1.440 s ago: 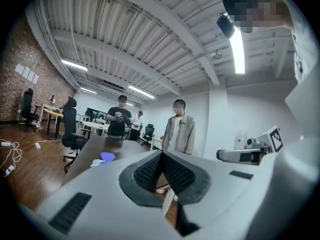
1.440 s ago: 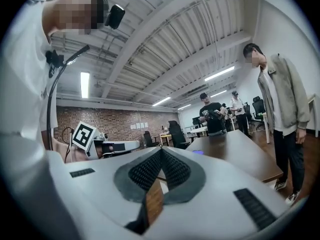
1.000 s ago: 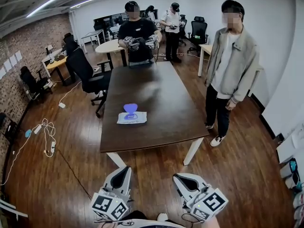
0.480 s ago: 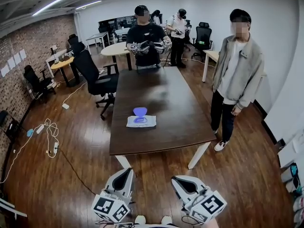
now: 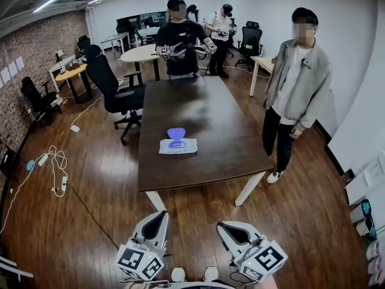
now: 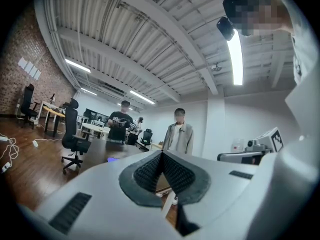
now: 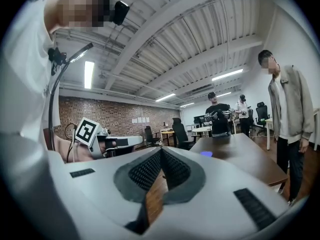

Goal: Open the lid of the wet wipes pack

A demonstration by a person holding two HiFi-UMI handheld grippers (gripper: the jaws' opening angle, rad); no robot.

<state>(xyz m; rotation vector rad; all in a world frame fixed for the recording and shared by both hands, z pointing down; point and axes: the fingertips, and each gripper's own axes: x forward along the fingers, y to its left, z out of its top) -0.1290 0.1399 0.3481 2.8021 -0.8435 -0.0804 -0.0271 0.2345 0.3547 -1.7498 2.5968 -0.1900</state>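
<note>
The wet wipes pack is a flat white packet on the dark wooden table, near its front left. Its purple lid shows at the pack's far edge and looks raised. My left gripper and right gripper hang over the floor at the bottom of the head view, well short of the table. Both are shut with nothing between the jaws. The purple lid is a small spot far ahead in the left gripper view and the right gripper view.
A person holding grippers stands at the table's far end. Another person stands by its right side. A black office chair stands left of the table. Cables lie on the wooden floor at the left.
The table and pack have shifted slightly to the right in the head view. Both grippers keep their places at the bottom edge and stay shut.
</note>
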